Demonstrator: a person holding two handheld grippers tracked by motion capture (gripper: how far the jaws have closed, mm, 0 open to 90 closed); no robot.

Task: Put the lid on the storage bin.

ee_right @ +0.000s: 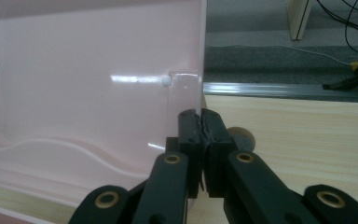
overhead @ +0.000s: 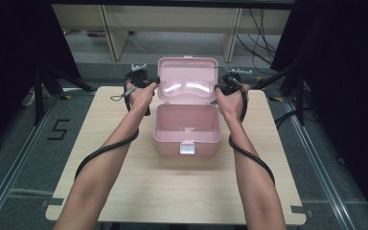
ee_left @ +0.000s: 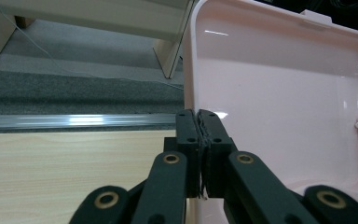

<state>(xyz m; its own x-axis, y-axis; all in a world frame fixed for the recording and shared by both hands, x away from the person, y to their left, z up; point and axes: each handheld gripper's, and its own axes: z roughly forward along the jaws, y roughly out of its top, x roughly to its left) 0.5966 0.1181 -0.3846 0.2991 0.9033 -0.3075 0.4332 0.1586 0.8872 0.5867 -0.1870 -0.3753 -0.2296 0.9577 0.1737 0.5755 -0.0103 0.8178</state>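
At centre frame, the left gripper (overhead: 154,81) and right gripper (overhead: 219,87) each clamp a side edge of the pink box's (overhead: 188,129) raised lid (overhead: 188,79) on the wooden table (overhead: 124,182)

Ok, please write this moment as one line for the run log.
scene: open pink plastic box on wooden table | left tongs: shut on lid edge | right tongs: shut on lid edge

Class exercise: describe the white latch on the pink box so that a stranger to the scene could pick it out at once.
Start at the pale wooden table and find the pink box standing open at its middle. On the box's front wall, the side nearest the person, sits the latch: a small white square tab, the one white patch on the pink front.
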